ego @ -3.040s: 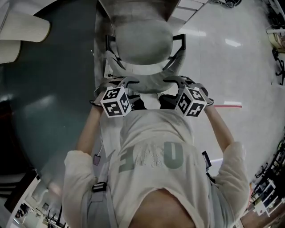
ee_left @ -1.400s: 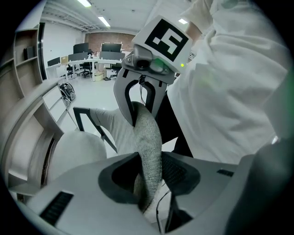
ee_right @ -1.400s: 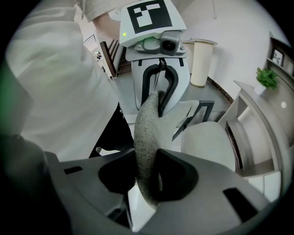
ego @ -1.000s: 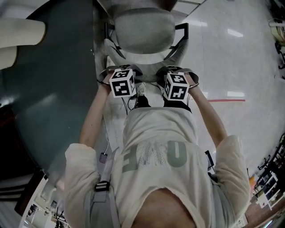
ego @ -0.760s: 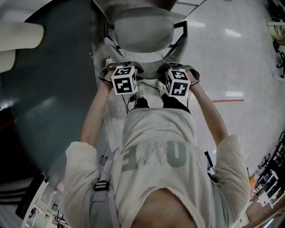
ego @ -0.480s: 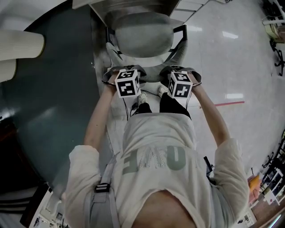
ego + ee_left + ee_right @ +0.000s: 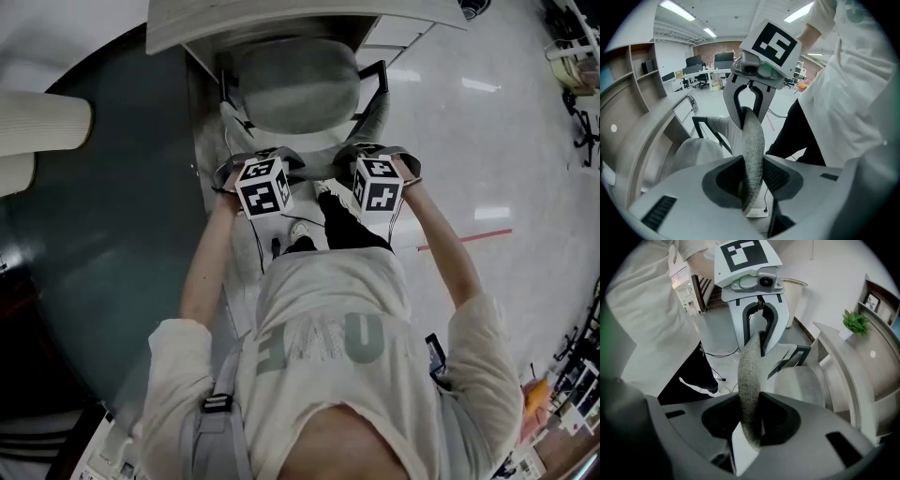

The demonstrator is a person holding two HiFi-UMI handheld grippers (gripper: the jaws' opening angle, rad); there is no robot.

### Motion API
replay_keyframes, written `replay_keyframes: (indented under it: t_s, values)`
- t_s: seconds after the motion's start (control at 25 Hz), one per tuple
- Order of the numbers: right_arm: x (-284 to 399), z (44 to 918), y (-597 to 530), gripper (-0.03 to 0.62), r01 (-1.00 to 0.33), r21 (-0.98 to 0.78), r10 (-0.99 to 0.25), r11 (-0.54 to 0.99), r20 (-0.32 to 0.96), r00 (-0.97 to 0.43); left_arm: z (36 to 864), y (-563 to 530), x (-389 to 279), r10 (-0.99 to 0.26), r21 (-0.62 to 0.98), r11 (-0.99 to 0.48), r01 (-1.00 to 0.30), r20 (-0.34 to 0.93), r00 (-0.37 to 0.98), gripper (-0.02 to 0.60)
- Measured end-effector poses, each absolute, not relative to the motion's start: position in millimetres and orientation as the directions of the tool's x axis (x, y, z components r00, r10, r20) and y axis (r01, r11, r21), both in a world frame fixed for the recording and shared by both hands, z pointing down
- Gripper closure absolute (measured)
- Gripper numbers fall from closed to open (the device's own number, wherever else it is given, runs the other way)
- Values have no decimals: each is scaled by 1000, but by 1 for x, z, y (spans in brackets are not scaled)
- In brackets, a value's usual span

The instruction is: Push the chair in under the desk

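An open office with a glossy pale floor (image 7: 497,131) and a dark round patch of flooring (image 7: 94,234) spreads around the chair (image 7: 298,86). The chair is grey and upholstered, with black armrests (image 7: 377,77). Its seat faces a pale surface (image 7: 281,21), and the front of the seat sits right at that surface's near edge, partly beneath it. The backrest is on the person's side.

The top edge of the backrest (image 7: 752,150) runs between the jaws of the left tongs (image 7: 752,176). Those jaws are closing, and their dark pads already press on both faces of the fabric rim. The right tongs (image 7: 750,420) grip the same rim further along, with the pads tight against the padding on either side. In the head view the two marker cubes sit side by side just behind the backrest, the left one (image 7: 262,185) and the right one (image 7: 378,183).

Behind the chair stands the person in a light shirt (image 7: 328,342) and dark trousers, both arms stretched forward to the backrest. A thin red line (image 7: 464,239) crosses the floor to the right of the chair. Beyond the chair, a small green plant (image 7: 855,322) stands on the curved surface.
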State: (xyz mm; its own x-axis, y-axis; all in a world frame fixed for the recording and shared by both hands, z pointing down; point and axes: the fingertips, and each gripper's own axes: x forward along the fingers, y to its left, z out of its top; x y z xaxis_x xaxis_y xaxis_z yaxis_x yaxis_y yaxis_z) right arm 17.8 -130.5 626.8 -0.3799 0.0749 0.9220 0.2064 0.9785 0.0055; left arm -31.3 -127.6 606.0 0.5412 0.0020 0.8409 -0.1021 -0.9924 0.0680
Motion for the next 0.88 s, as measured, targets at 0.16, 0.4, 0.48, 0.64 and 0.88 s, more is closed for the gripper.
replay_keyframes:
  t_s: [0.16, 0.4, 0.48, 0.64, 0.88]
  values:
    - [8, 625, -163, 497, 230, 19, 73, 973, 920, -385, 605, -159, -41, -19, 68, -987, -143, 844, 537, 457]
    - [12, 608, -227, 499, 246, 45, 62, 968, 910, -411, 588, -220, -36, -46, 70, -980, -187, 832, 552, 457]
    - [14, 604, -246, 503, 248, 53, 56, 967, 910, -411, 584, -238, -34, -42, 71, -980, -185, 839, 542, 462]
    - [17, 604, -263, 503, 270, 41, 74, 962, 912, -403, 585, -253, -31, -19, 96, -978, -186, 845, 535, 462]
    - [9, 609, -271, 503, 285, 26, 100, 958, 902, -419, 591, -263, -38, -6, 120, -971, -208, 853, 521, 459]
